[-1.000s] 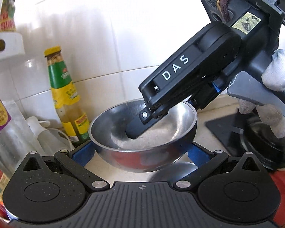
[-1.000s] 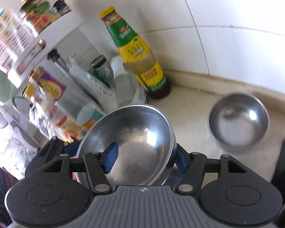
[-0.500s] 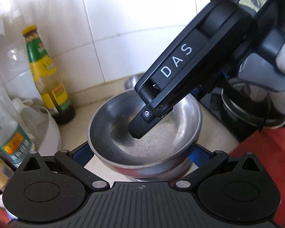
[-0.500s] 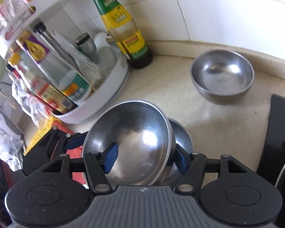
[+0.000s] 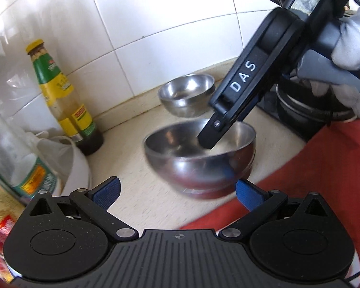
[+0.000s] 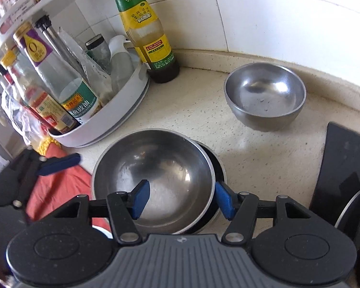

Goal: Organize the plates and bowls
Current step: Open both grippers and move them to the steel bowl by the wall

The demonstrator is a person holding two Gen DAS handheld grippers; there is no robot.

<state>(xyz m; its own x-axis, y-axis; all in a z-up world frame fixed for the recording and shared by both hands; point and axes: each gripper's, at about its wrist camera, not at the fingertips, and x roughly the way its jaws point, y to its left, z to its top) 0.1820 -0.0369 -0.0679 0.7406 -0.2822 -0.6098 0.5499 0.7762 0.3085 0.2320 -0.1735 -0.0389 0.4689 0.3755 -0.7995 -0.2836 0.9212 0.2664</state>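
Observation:
A steel bowl (image 5: 180, 165) (image 6: 156, 168) rests nested in a second steel bowl (image 6: 220, 168) on the beige counter. My left gripper (image 5: 178, 193) is open just in front of it, touching nothing. My right gripper (image 6: 182, 200) straddles the top bowl's right rim. One blue pad (image 6: 140, 199) hangs inside the bowl away from the wall, and the other sits just outside the rim. Its jaws are closing without pinching the rim. From the left wrist view, one right finger (image 5: 211, 136) dips into the bowl. A third steel bowl (image 5: 187, 96) (image 6: 264, 96) stands alone by the wall.
A sauce bottle (image 5: 67, 100) (image 6: 146, 28) stands against the tiled wall. A white round rack (image 6: 122, 110) with several bottles fills the left. A red cloth (image 5: 312, 180) (image 6: 60, 187) lies at the counter's front. A black cooktop (image 6: 343, 168) with a pot (image 5: 300, 110) is on the right.
The bowl came down into the other bowl on the counter. My left gripper let go of it and drew back. The right gripper stayed over the rim and sank with it.

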